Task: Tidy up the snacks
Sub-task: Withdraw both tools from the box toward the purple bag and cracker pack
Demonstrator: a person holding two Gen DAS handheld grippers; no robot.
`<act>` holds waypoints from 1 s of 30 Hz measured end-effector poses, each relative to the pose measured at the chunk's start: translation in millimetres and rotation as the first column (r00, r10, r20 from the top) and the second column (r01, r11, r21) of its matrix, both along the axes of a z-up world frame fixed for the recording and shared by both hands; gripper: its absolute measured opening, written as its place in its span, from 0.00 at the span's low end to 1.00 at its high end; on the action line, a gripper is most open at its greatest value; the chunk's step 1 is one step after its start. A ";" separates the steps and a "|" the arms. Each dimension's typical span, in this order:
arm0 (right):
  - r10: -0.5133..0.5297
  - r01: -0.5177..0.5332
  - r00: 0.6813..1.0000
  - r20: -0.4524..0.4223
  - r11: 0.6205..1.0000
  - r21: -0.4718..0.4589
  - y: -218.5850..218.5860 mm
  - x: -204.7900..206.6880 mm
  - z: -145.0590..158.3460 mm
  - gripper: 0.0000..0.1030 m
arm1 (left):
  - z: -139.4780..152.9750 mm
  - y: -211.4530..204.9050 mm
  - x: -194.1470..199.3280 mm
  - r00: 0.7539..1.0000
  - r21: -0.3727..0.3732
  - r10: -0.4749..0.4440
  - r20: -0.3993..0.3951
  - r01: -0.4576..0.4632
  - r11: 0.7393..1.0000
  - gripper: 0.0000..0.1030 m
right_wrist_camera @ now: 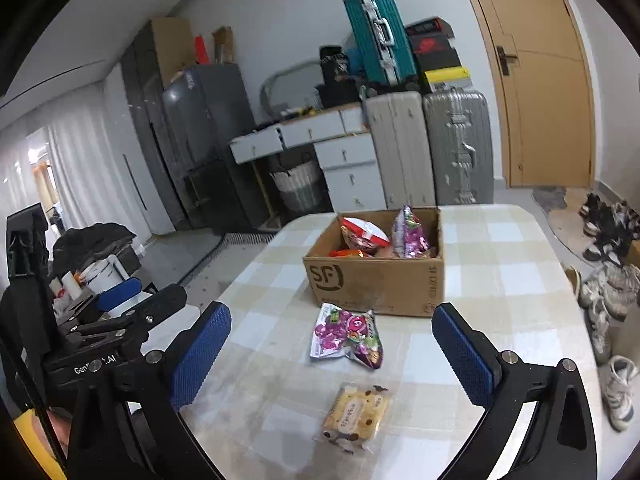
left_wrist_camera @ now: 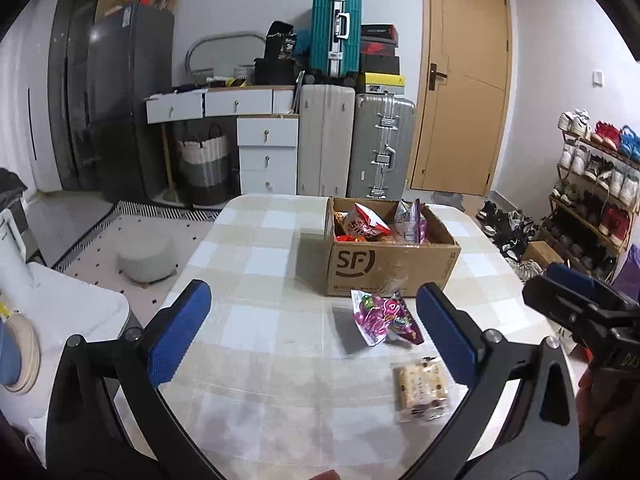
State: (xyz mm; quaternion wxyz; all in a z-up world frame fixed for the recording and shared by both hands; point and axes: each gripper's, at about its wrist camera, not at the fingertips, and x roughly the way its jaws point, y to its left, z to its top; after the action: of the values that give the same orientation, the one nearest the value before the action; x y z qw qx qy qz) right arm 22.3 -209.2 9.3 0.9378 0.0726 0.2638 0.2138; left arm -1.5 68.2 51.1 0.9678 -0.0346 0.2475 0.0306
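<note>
A: How do the tools stand?

B: The left gripper with blue padded fingers (left_wrist_camera: 312,332) has its fingers wide apart and holds nothing. The right gripper of the same kind (right_wrist_camera: 332,354) is spread too, also empty. Both hang above the near part of the checked beige tablecloth table (right_wrist_camera: 500,280).

A: And the snacks?

B: Two lie loose. The purple crinkled candy bag (right_wrist_camera: 346,338) lies ahead between the right fingers, just in front of the brown cardboard box marked SF (right_wrist_camera: 376,280) (which already has packets inside). The clear-wrapped yellow biscuit pack (right_wrist_camera: 356,416) lies nearer, its long axis running near to far.

A: Which arm is nearer?

B: I judge the right one. In the left wrist view both packs sit toward the right finger, so the left must shift rightward.
</note>
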 end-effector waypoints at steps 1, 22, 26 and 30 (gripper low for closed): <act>-0.022 0.023 0.999 0.030 1.000 -0.015 2.2 -2.6 -5.7 0.99 | -4.6 -0.8 3.8 1.000 0.006 0.002 -0.011 -0.002 1.000 1.00; 0.008 -0.024 0.981 -0.194 0.996 -0.083 15.3 31.4 -83.9 0.99 | -74.6 9.9 54.9 0.993 -0.043 -0.005 -0.116 0.000 0.999 0.99; -0.004 -0.019 0.977 -0.213 0.994 -0.109 17.4 35.4 -91.8 0.99 | -75.5 11.6 55.2 0.992 -0.036 0.006 -0.125 -0.011 0.999 0.99; -0.026 -0.010 0.962 -0.271 0.991 -0.130 17.2 45.6 -105.0 0.99 | -80.2 19.5 57.1 0.989 -0.056 0.012 -0.145 -0.021 0.998 0.99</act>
State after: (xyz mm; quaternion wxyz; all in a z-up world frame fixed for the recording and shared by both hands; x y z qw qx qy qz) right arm 67.9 -192.0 -95.7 0.8962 0.0410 0.4035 0.1801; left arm 55.6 87.7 -29.1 0.9457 -0.0622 0.3174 0.0339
